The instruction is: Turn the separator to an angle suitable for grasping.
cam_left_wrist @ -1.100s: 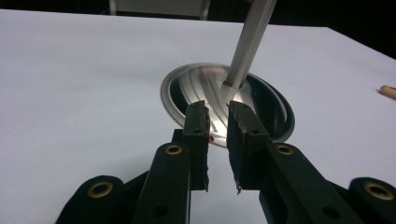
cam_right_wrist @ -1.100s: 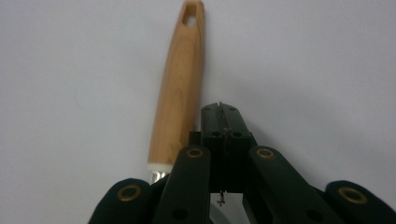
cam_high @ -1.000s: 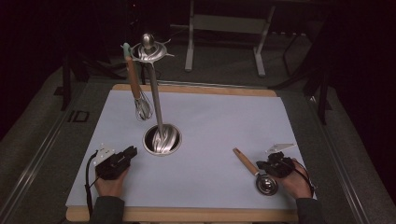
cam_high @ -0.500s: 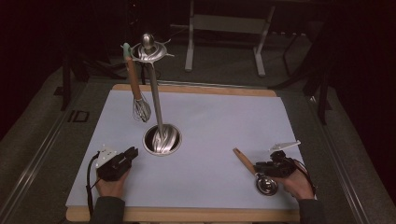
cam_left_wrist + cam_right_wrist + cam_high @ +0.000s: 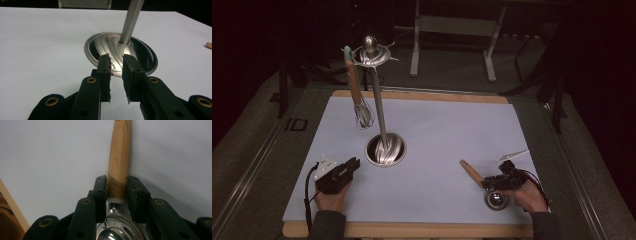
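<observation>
Ladle (image 5: 486, 186) lies at the lower right of the high view on the white mat (image 5: 447, 130), its long axis running diagonally, wooden handle (image 5: 119, 157) pointing to the upper left, steel bowl (image 5: 496, 200) toward the bottom edge. The utensil stand (image 5: 381, 115) rises at centre left with a whisk (image 5: 358, 90) hanging from it. The right gripper (image 5: 117, 192) clamps the handle; the left gripper (image 5: 116, 72) is narrowly parted, holding nothing.

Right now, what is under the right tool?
Under the right tool lies a wooden-handled utensil on the white mat. Its jaws flank the handle's lower end; its metal bowl sits below the hand. Actual contact cannot be seen.
</observation>
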Motion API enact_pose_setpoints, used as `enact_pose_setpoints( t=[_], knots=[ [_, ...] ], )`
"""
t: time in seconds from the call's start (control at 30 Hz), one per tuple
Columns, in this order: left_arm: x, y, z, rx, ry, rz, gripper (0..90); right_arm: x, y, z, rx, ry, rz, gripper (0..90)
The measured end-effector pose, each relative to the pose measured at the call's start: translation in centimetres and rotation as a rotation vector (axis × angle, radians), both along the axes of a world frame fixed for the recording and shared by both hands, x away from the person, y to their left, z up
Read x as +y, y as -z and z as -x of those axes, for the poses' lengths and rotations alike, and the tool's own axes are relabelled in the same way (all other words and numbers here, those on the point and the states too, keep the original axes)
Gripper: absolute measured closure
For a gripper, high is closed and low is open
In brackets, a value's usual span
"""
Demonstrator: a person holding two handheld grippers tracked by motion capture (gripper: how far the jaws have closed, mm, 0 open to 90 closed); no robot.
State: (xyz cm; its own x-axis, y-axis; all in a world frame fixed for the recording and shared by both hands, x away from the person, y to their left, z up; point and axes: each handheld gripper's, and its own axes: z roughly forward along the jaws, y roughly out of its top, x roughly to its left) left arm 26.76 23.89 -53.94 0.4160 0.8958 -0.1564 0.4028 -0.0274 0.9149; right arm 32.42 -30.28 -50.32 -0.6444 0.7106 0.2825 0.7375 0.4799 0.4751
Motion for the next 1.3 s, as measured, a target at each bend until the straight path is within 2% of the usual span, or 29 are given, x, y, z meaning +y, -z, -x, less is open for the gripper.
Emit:
enact_pose_setpoints(
  t=[0.1, 0.27, 0.33, 0.43, 0.57, 0.6, 0.7, 0.9, 1.0, 1.17, 1.3],
  knots=[
    [0.0, 0.0, 0.0, 0.0, 0.0, 0.0, 77.0, 0.8, 0.4, -0.4, 0.033, -0.018, 0.04, 69.0],
    [0.0, 0.0, 0.0, -0.001, 0.0, -0.002, 77.0, 2.1, 0.4, -1.0, 0.054, -0.028, 0.067, 69.2],
    [-0.1, 0.0, 0.0, -0.001, 0.001, -0.001, 77.0, 2.6, 0.2, -1.2, 0.065, -0.038, 0.096, 69.3],
    [-0.1, 0.0, 0.0, -0.002, 0.001, -0.002, 77.0, 3.1, 0.0, -1.7, 0.096, -0.048, 0.135, 69.1],
    [-0.1, 0.0, 0.0, -0.004, 0.001, -0.004, 77.0, 3.4, -0.1, -2.3, 0.147, -0.056, 0.161, 69.3],
    [-0.1, 0.0, 0.0, -0.005, 0.001, -0.003, 77.0, 3.7, -0.2, -2.4, 0.147, -0.061, 0.175, 70.0],
    [-0.1, 0.0, 0.1, -0.007, 0.001, -0.007, 77.0, 4.5, -0.4, -2.1, 0.092, -0.061, 0.208, 70.8],
    [-0.1, 0.0, 0.1, -0.007, 0.002, -0.004, 77.1, 5.1, -0.4, -2.4, 0.056, -0.043, 0.176, 71.1],
    [-0.1, 0.0, 0.1, -0.007, 0.003, -0.004, 77.1, 5.7, -0.3, -2.4, 0.059, -0.068, 0.186, 71.0],
    [-0.1, 0.0, 0.1, -0.007, 0.003, -0.005, 77.1, 6.9, -0.4, -2.8, 0.108, -0.128, 0.24, 70.2],
    [-0.1, 0.0, 0.1, -0.007, 0.001, -0.003, 77.2, 7.0, -0.4, -3.0, 0.12, -0.132, 0.241, 69.9]
  ],
)
